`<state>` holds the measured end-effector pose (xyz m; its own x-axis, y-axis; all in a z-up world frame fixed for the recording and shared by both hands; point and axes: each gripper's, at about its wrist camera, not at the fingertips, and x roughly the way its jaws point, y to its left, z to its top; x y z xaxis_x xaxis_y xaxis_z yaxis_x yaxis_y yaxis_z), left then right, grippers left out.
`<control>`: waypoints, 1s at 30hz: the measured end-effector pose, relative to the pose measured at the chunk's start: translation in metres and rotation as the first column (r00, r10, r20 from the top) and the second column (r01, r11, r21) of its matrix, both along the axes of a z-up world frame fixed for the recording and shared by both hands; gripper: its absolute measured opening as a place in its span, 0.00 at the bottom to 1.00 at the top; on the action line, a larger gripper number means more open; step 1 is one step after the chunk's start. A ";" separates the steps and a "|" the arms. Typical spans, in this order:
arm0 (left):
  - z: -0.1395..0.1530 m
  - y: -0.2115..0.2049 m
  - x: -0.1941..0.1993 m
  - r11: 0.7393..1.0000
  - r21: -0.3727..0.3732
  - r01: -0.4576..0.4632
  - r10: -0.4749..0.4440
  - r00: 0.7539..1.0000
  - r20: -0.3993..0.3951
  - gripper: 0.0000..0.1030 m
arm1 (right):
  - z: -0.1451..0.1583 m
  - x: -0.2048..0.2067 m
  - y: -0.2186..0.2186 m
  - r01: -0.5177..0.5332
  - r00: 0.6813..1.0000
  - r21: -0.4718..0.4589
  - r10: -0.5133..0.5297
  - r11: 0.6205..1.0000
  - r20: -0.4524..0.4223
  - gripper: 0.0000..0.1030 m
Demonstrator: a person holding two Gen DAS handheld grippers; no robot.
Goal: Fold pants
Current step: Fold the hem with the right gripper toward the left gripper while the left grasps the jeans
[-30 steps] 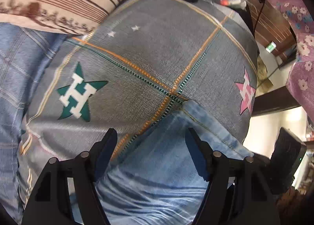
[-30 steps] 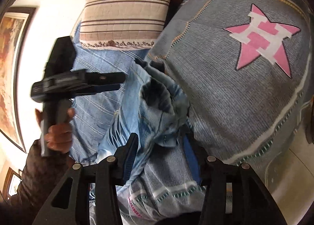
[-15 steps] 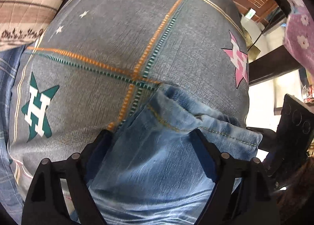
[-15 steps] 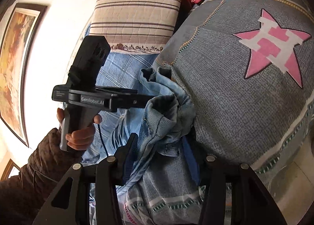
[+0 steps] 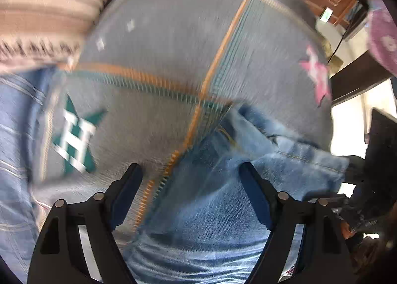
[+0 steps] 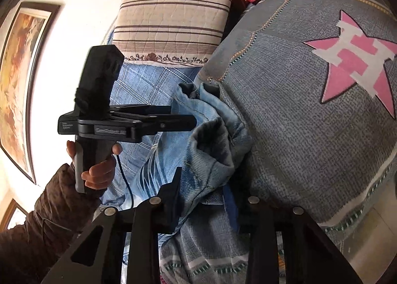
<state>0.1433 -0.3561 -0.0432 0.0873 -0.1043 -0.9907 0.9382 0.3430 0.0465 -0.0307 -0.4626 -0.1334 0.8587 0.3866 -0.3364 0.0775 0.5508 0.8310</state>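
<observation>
Denim fills the near ground of both views: the pants [image 5: 218, 209] lie on a bed, over a grey blanket [image 5: 161, 48]. In the left wrist view, blurred, the left gripper [image 5: 191, 179] points down with jaws spread wide, one pad over the blanket's orange stripe, the other over the denim; neither pinches the cloth. Past it, at 9 o'clock, a green star [image 5: 74, 140]; at 2 o'clock, a pink star [image 5: 317, 75]; at 11 o'clock, a striped pillow [image 5: 49, 6]. In the right wrist view the right gripper [image 6: 203, 197] has a bunched hem of the pants [image 6: 211, 150] between its jaws, which are closing on it. At 9 o'clock a hand [image 6: 96, 172] in a brown sleeve [image 6: 49, 222] holds the left gripper [image 6: 183, 120] over the pants. Beyond, at 12 o'clock, the pillow [image 6: 173, 11]; at 2 o'clock, the pink star [image 6: 354, 60]
</observation>
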 end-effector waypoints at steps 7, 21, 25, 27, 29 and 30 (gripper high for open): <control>0.015 0.001 -0.005 0.993 -0.118 -0.020 0.017 1.000 -0.026 0.31 | 0.002 0.002 0.001 0.000 1.000 -0.015 0.000 1.000 0.006 0.16; 0.058 0.065 -0.010 0.946 -0.277 -0.168 0.147 0.985 -0.096 0.11 | 0.075 -0.004 0.036 -0.084 0.984 -0.248 0.119 0.965 0.129 0.11; 0.065 0.080 -0.012 0.933 -0.301 -0.199 0.174 0.979 -0.109 0.11 | 0.092 -0.002 0.055 -0.110 0.977 -0.308 0.160 0.945 0.143 0.11; 0.064 0.078 -0.017 0.938 -0.282 -0.204 0.184 0.978 -0.095 0.12 | 0.099 0.000 0.065 -0.125 0.973 -0.334 0.182 0.934 0.144 0.11; 0.067 0.076 -0.013 0.947 -0.257 -0.195 0.178 0.980 -0.088 0.18 | 0.096 0.003 0.065 -0.122 0.976 -0.324 0.172 0.938 0.130 0.11; 0.068 0.074 -0.009 0.952 -0.239 -0.189 0.174 0.981 -0.085 0.33 | 0.091 0.002 0.060 -0.113 0.982 -0.310 0.155 0.944 0.112 0.11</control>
